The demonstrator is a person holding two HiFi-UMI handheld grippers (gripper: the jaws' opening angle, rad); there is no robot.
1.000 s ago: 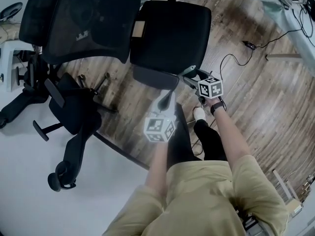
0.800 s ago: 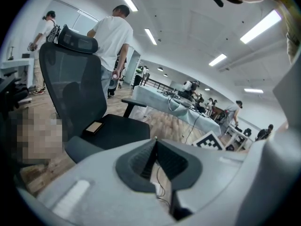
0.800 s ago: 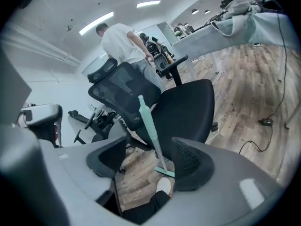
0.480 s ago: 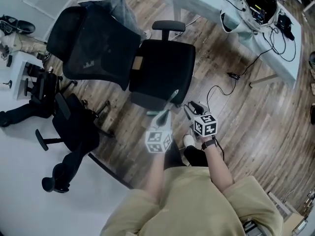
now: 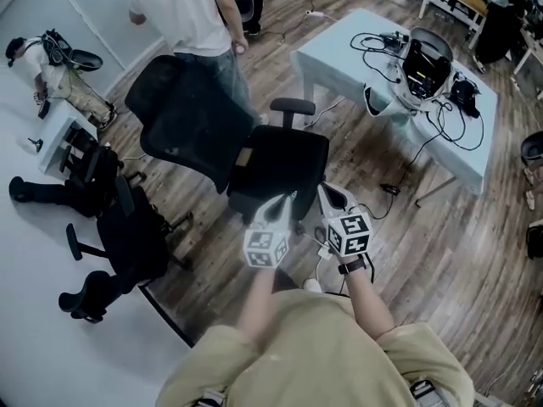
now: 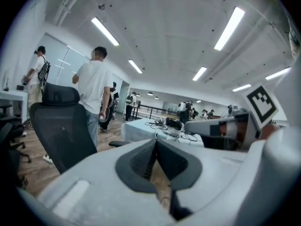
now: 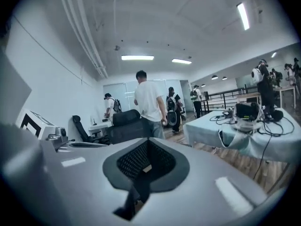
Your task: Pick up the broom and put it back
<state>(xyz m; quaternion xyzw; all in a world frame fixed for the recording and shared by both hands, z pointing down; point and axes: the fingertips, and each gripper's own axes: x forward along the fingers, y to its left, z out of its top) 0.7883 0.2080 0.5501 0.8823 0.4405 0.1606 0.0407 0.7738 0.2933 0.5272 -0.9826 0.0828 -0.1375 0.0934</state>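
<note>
left tool (image 5: 285, 202) and right tool (image 5: 327, 192) rose, shut.

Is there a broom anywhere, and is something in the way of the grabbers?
No broom shows in any view, so that cannot be judged. The left gripper and right gripper are shut and empty, facing the black mesh-backed office chair just ahead.

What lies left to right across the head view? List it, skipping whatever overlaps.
Toppled black chair → left gripper → right gripper → cabled device on the table.
</note>
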